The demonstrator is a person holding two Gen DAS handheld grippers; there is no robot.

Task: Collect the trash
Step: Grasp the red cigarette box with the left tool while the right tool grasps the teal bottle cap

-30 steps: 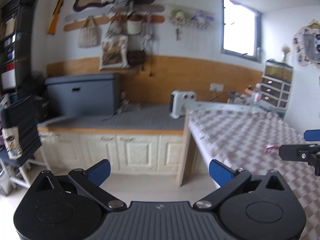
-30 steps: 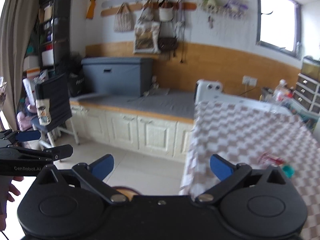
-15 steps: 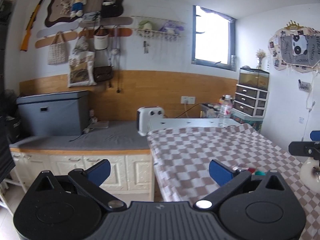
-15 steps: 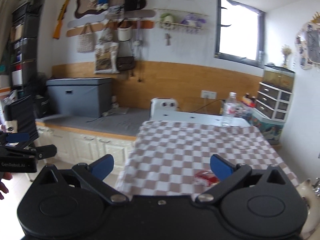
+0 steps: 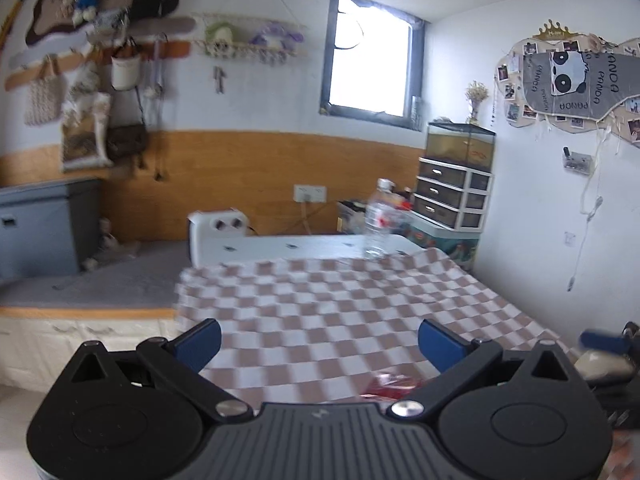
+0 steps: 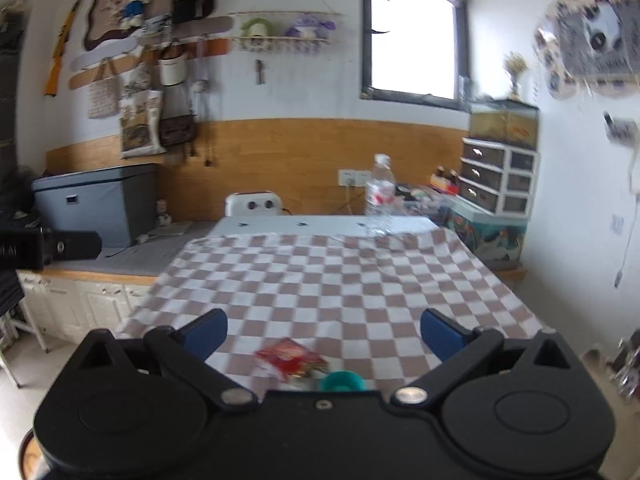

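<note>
A red crumpled wrapper (image 6: pixel 291 356) lies on the checkered tablecloth (image 6: pixel 340 280) near the table's front edge, with a teal cap (image 6: pixel 342 381) beside it. The wrapper also shows in the left wrist view (image 5: pixel 390 385). A clear plastic bottle (image 6: pixel 379 196) stands upright at the table's far end; it shows in the left wrist view too (image 5: pixel 377 222). My right gripper (image 6: pixel 324 326) is open and empty, just short of the wrapper. My left gripper (image 5: pixel 318 338) is open and empty over the table's front left.
A white heater (image 6: pixel 254 204) stands behind the table. A grey box (image 6: pixel 96 204) sits on the low counter (image 6: pixel 132 256) at the left. Drawers and a fish tank (image 6: pixel 502 160) stand at the far right. The left gripper's side (image 6: pixel 52 246) shows at the left edge.
Both views have swung right from the counter and floor onto the table. The wrapper, cap and bottle have come into view ahead of the grippers. Both stay open.
</note>
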